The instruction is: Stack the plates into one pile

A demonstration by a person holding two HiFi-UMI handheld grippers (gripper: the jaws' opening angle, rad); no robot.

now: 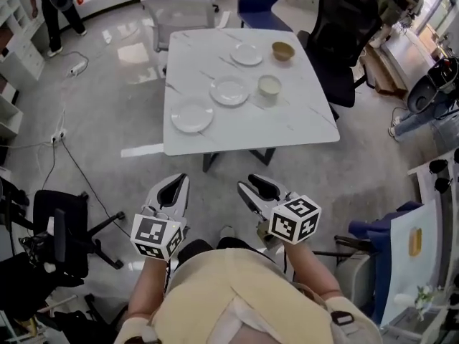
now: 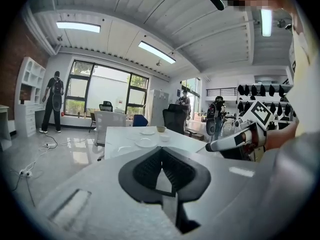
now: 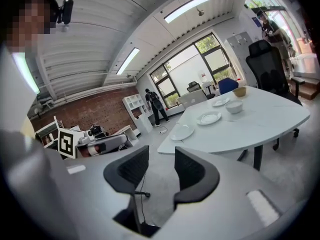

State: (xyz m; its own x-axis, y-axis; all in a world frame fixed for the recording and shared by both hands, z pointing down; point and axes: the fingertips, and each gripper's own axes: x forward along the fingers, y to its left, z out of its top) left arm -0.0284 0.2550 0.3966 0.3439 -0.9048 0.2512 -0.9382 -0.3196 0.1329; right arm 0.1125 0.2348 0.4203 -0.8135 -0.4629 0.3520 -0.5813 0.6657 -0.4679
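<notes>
Head view. Three white plates lie apart on the white marble-patterned table (image 1: pixel 287 127) in a slanting row: the near plate (image 1: pixel 191 117) by the table's near-left corner, the middle plate (image 1: pixel 229 90) at the table's centre, the far plate (image 1: pixel 247 54) towards the table's far edge. A white bowl (image 1: pixel 270 86) sits just beside the middle plate and a tan bowl (image 1: pixel 282 50) beside the far plate.

Both tools hang over the grey polished floor (image 1: pixel 107 106), short of the table's near edge and well apart from every plate. The left gripper (image 1: pixel 176 180) has its jaws pressed together on nothing. The right gripper (image 1: pixel 256 185) has its jaws spread, with only floor between them.

Office chairs (image 1: pixel 337 34) ring the table. A person (image 1: pixel 54 9) stands beyond the table's far-left corner.
</notes>
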